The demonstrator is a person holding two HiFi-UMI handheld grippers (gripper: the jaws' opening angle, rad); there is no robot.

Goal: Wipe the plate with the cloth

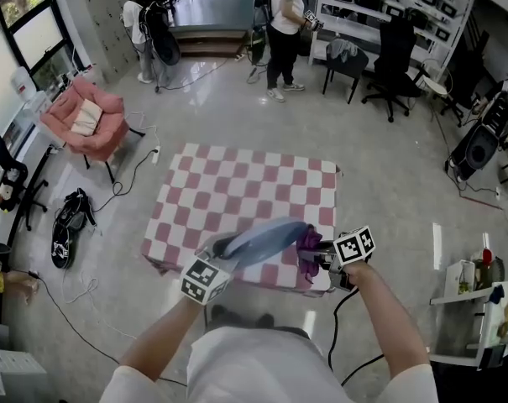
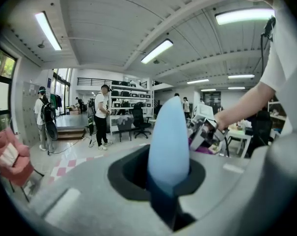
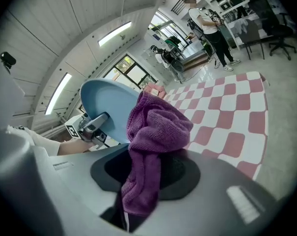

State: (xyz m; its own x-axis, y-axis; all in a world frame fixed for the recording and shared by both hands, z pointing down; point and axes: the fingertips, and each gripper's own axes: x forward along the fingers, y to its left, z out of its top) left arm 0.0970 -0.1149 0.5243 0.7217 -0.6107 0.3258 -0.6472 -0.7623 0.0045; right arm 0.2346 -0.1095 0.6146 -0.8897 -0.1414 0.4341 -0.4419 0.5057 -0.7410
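My left gripper (image 1: 222, 253) is shut on the rim of a light blue plate (image 1: 266, 238), held in the air above the near edge of the checkered table. In the left gripper view the plate (image 2: 169, 141) stands edge-on, rising out of the jaws. My right gripper (image 1: 319, 256) is shut on a bunched purple cloth (image 1: 308, 244), whose bundle presses against the plate's right side. In the right gripper view the cloth (image 3: 150, 136) hangs down between the jaws and touches the plate (image 3: 108, 106) behind it; the left gripper (image 3: 92, 126) shows clamped on the plate's far rim.
A table with a pink and white checkered cover (image 1: 254, 196) stands below. A pink armchair (image 1: 86, 120) is at the left, black office chairs (image 1: 392, 57) and shelving at the back right. Two people (image 1: 283, 19) stand far behind. Cables lie on the floor.
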